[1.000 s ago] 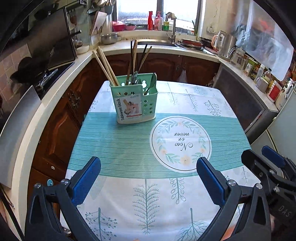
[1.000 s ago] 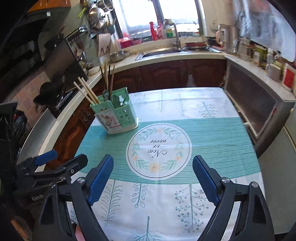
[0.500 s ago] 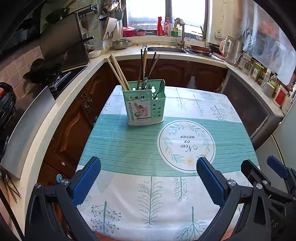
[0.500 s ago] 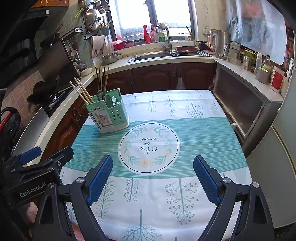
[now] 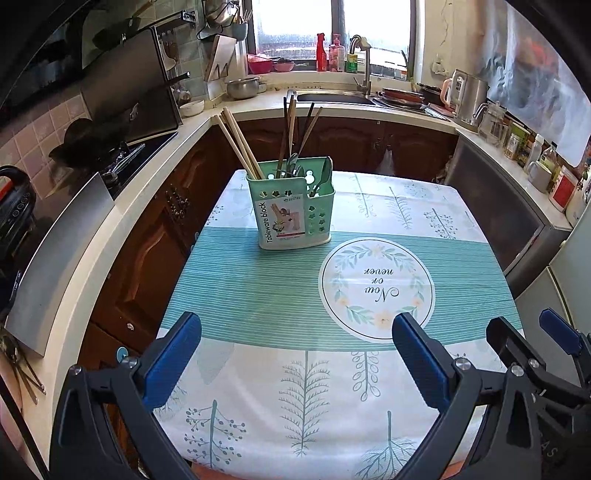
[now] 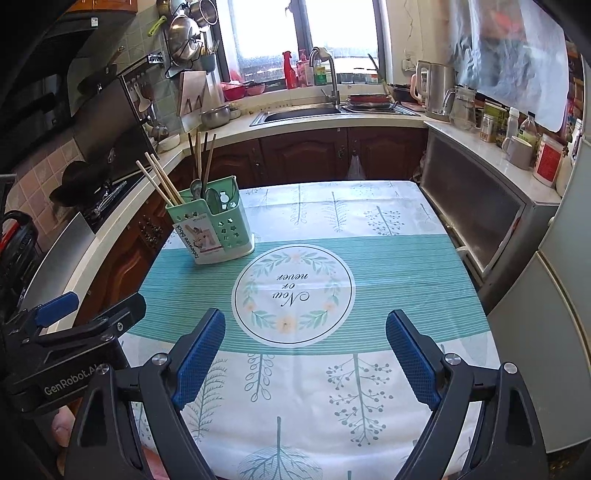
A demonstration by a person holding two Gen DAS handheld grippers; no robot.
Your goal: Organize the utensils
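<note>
A home kitchen, small and lived-in; a pale worktop (image 6: 369,120) runs round three walls above dark wooden cabinet doors (image 6: 303,155); a steel sink (image 6: 299,114) with a tall tap (image 6: 330,74) sits under the window (image 6: 306,33), bottles (image 6: 290,75) lined along the sill; pots and pans (image 6: 184,27) hang from a wall rack; a gas hob (image 5: 122,162) with a black pan (image 5: 79,136) stands on the left before pink tiles (image 5: 33,140); a kettle (image 6: 436,88), jars (image 6: 491,125) and a mug (image 6: 521,151) crowd the right side; a table under a leaf-printed cloth (image 6: 369,266) carries a green cutlery caddy (image 5: 291,206) holding chopsticks (image 5: 240,142) and spoons (image 5: 323,173).
</note>
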